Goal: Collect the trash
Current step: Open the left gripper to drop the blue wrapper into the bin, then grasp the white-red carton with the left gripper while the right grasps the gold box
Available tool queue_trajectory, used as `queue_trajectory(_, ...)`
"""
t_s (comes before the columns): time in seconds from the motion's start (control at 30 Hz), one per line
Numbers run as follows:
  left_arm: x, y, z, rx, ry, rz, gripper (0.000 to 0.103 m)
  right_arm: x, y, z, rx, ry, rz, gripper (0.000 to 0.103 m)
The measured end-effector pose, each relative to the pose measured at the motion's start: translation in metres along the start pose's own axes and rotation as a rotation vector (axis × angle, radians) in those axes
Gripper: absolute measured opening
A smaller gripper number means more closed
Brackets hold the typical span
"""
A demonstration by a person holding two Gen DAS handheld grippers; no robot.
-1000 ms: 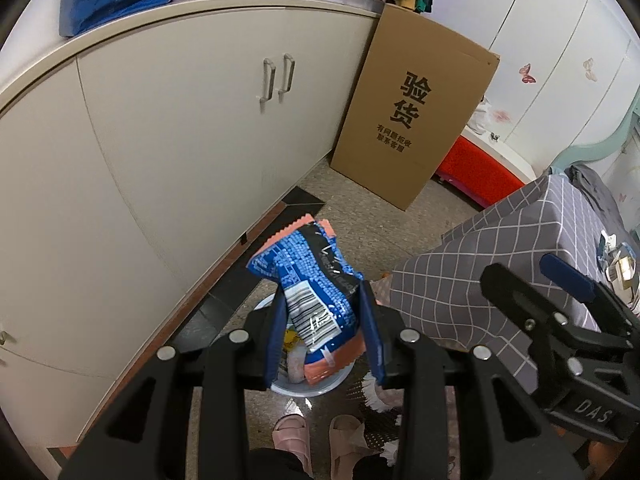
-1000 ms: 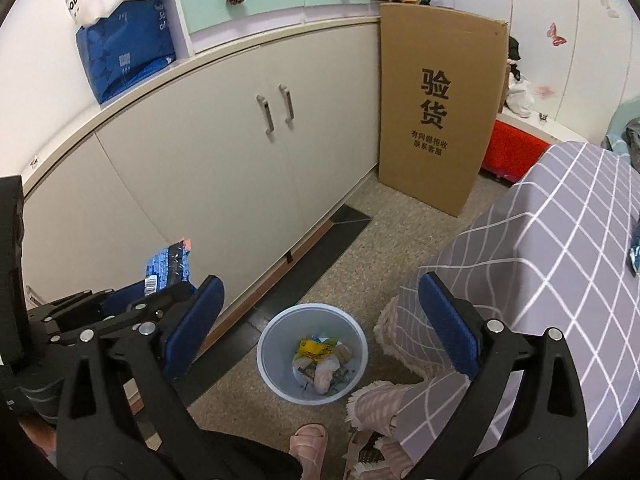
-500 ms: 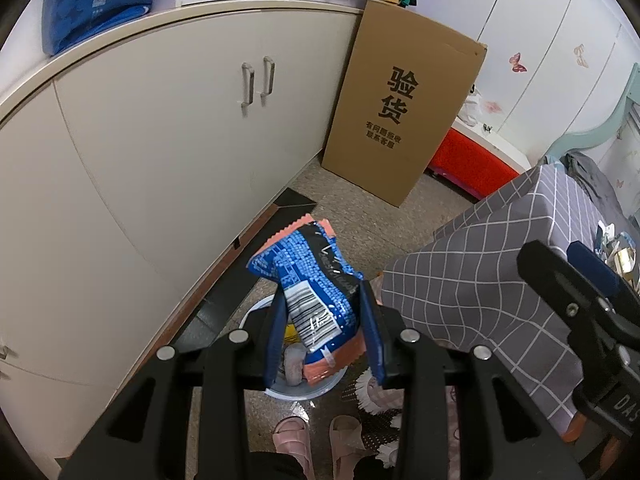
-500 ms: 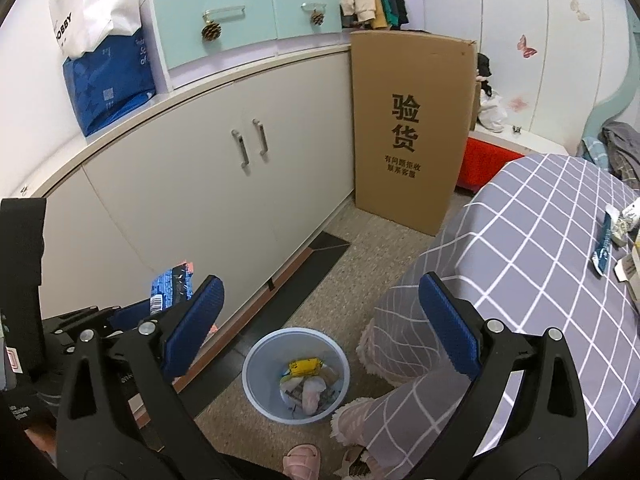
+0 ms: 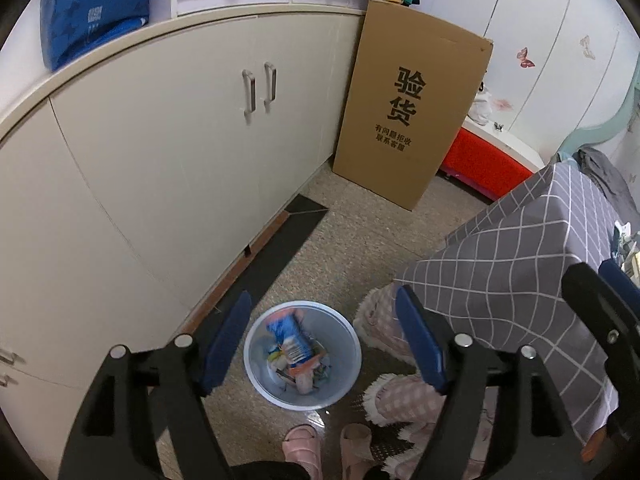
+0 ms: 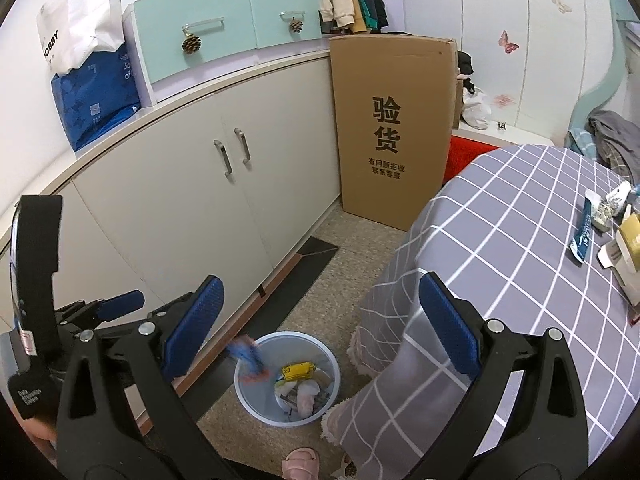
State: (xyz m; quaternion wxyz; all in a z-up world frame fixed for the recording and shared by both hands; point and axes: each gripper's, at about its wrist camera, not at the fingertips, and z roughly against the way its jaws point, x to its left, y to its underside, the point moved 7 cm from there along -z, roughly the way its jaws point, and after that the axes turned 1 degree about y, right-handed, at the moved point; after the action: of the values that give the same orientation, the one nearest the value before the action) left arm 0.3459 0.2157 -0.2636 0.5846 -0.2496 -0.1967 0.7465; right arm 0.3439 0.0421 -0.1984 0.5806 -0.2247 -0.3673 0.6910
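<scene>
Now: left tool (image 5: 322,340) spread wide, empty, directly above bin (image 5: 256,376) | snack wrapper (image 5: 294,338) dropping inside | right tool (image 6: 320,320) open, empty, nearer desk (image 6: 520,240)

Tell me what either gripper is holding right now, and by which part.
Nothing. The left gripper and right gripper are both open and empty. The blue and orange snack wrapper is in the pale blue round plastic bin.
</scene>
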Motion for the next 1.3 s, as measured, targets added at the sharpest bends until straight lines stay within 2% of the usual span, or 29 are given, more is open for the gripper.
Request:
queue_trajectory(0.37,-0.016,0.0,0.033,-0.052,0.008,-0.016,0.073,-0.018,0.003,0.021,-0.016,0.014,-0.026,0.096)
queue_trajectory(0.57,-0.04,0.0,0.062,-0.1,0.045,-0.039,0.073,-0.039,0.001,0.047,-0.048,0.028,-0.05,0.096)
queue_trajectory(0.8,-0.094,0.003,0.089,-0.14,0.114,-0.105,0.075,-0.085,0.004,0.084,-0.093,0.077,-0.103,0.096)
queue_trajectory(1.1,-0.184,0.021,0.1,-0.137,0.197,-0.236,0.075,-0.18,0.022,0.129,-0.13,0.193,-0.214,0.097)
queue_trajectory(1.3,-0.26,0.039,0.096,-0.115,0.305,-0.341,0.075,-0.252,0.04,0.154,-0.14,0.291,-0.295,0.097)
